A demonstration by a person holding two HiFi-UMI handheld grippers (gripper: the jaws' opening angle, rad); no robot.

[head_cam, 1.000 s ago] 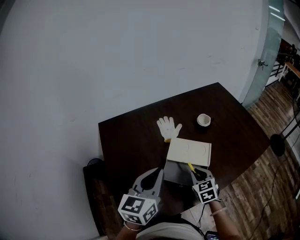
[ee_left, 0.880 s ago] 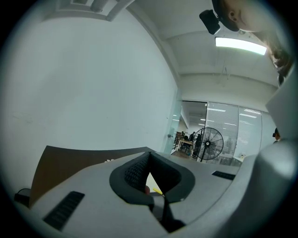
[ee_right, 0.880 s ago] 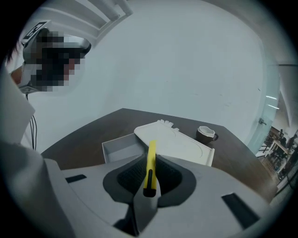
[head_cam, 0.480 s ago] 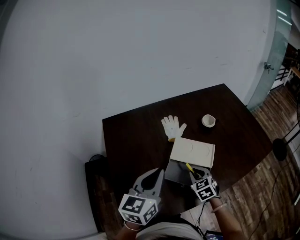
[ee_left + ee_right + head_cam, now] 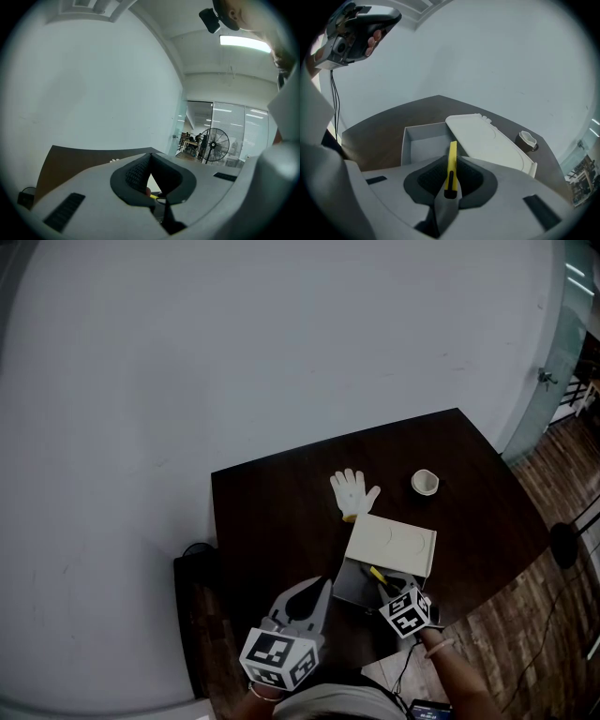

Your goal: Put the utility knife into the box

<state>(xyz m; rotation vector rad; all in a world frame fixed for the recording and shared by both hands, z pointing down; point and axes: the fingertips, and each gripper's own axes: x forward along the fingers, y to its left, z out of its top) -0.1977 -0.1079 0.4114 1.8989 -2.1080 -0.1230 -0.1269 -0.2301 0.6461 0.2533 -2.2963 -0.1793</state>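
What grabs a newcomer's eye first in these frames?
The yellow utility knife clamped in the right gripper, poised above the open grey box at the dark table's near edge. Next, the white lid lying beside the box, with a white glove and small cup farther back.

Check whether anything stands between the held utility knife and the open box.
Nothing visible does. The right gripper grips the utility knife just short of the open box. The lid sits off to the side, leaving the near compartment uncovered.
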